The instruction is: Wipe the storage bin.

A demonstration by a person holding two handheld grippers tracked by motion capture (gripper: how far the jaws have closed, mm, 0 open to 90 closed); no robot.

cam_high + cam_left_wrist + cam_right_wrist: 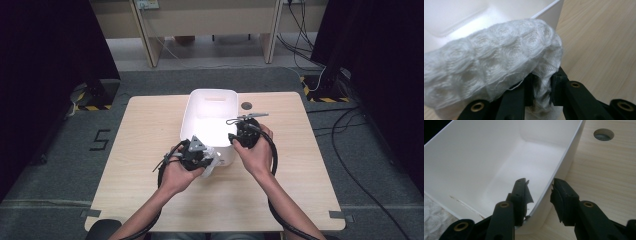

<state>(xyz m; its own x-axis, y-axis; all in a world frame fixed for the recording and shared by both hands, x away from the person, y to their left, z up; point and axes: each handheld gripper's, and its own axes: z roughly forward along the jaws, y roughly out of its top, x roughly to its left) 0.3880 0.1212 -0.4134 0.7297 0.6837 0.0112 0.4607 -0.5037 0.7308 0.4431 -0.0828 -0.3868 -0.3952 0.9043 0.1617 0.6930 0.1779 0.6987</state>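
Left gripper (541,87) pinches the white quilted cloth (491,62) at the white bin's (210,107) near rim; right gripper (539,192) straddles the bin's right wall, jaws half-open, one inside, one outside.

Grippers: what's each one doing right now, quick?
Left gripper: shut on the white cloth.
Right gripper: jaws astride the white bin wall; whether they pinch it cannot be told.

Left gripper (541,87) pinches white quilted cloth (491,62), seemingly over the bin (549,12).
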